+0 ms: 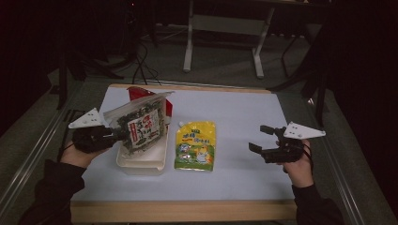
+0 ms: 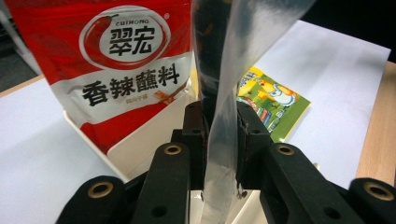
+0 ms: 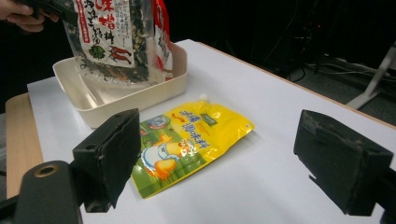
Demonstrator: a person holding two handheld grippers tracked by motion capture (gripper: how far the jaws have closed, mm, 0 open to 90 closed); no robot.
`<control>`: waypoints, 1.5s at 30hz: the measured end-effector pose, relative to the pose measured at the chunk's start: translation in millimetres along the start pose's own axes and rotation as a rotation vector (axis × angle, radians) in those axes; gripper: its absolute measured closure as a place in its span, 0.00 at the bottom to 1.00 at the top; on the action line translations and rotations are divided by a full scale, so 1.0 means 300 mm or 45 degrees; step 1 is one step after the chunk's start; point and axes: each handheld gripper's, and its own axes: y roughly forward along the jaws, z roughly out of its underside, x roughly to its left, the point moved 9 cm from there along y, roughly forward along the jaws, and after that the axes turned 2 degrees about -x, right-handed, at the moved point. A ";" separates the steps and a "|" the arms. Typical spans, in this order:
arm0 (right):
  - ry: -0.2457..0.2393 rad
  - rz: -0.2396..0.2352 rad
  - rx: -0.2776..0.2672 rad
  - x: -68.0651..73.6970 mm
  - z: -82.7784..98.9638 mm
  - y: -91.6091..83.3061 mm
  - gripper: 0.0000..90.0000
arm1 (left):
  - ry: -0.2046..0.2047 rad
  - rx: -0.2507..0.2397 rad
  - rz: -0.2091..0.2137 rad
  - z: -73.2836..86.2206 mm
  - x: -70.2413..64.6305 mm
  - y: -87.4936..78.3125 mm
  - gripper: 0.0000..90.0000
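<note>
Currently: left gripper [image 1: 123,134] clamped on clear snack bag [image 1: 141,124] over tray [image 1: 143,165]; right gripper [image 1: 257,138] spread wide, empty.

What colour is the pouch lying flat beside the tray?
Yellow with green trim: spouted pouch, clearest in the right gripper view.

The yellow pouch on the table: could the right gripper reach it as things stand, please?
Probably yes: the right gripper is open and empty, and bare table lies between it and the yellow pouch.
</note>
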 end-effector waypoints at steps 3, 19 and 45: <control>0.004 -0.002 -0.003 0.002 0.004 0.000 0.16 | -0.045 -0.002 0.015 0.048 0.008 0.028 0.88; -0.026 -0.003 0.024 0.010 0.015 0.010 0.16 | -0.223 -0.157 -0.055 0.135 0.103 0.017 0.78; -0.020 0.012 0.073 0.011 0.035 0.018 0.15 | -0.311 -0.254 -0.345 0.155 0.054 -0.092 0.28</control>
